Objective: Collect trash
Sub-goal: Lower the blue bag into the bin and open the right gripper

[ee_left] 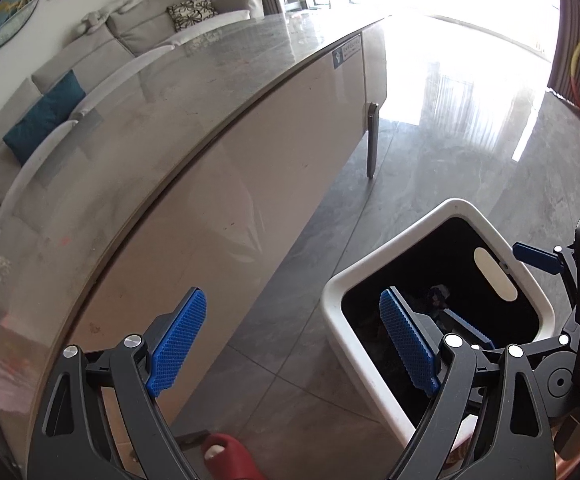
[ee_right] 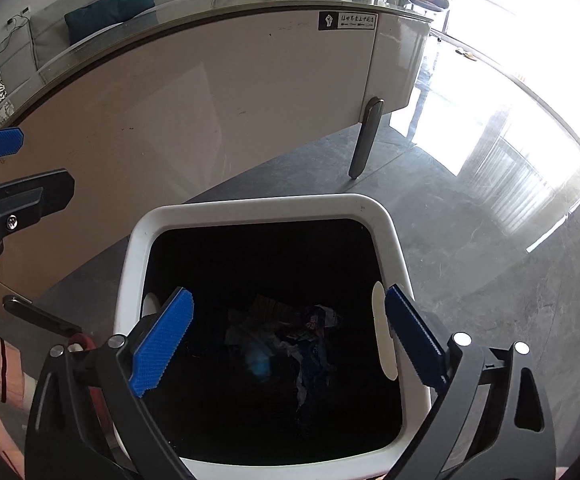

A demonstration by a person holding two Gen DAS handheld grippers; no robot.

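A white trash bin with a black liner stands on the floor beside the table. Crumpled wrappers and paper scraps lie at its bottom, with a blurred pale blue piece among them. My right gripper hangs over the bin's mouth, open, with nothing between its blue pads. In the left wrist view my left gripper is open and empty, to the left of the bin, over the floor by the table's side. The right gripper's blue pads show over the bin's far rim there.
A cream table with a glossy grey top runs along the left, on a metal leg. Grey floor tiles stretch to the right into bright window glare. A sofa with cushions stands behind. A red slipper shows at the bottom.
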